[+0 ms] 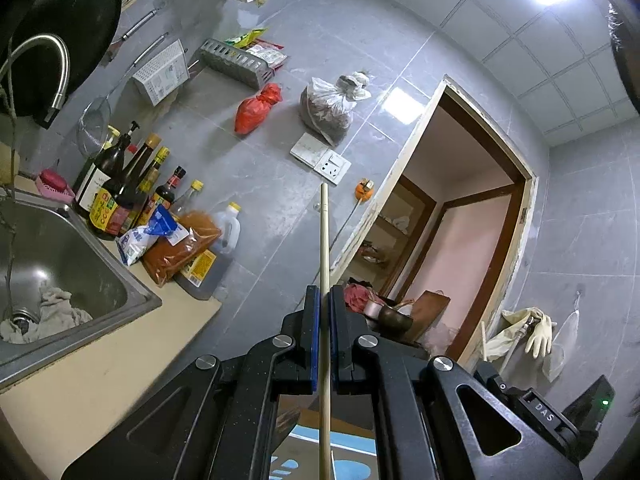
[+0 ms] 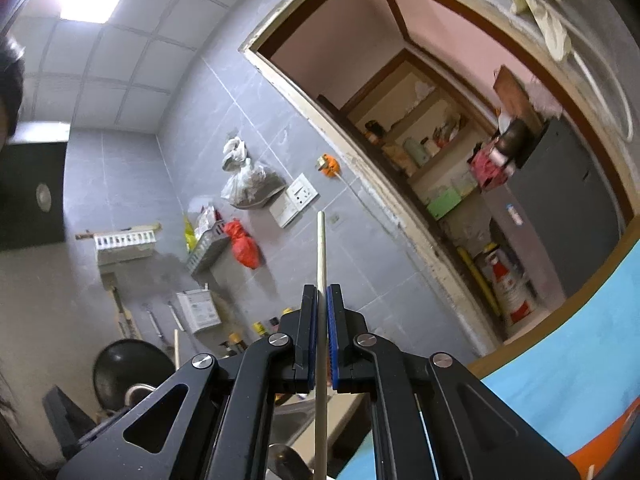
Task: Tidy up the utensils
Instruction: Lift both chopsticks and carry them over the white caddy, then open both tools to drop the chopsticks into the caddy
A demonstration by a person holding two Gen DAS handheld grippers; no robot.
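Chopsticks, two: we hold one in each gripper, left gripper (image 1: pixel 324 300) clamped on a tan chopstick (image 1: pixel 324 240), right gripper (image 2: pixel 322 300) on a paler chopstick (image 2: pixel 321 248) (long axes run straight ahead, beyond the fingertips)

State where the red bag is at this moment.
In the left wrist view, the red bag hangs on the grey wall, between the grey basket and the clear bag.
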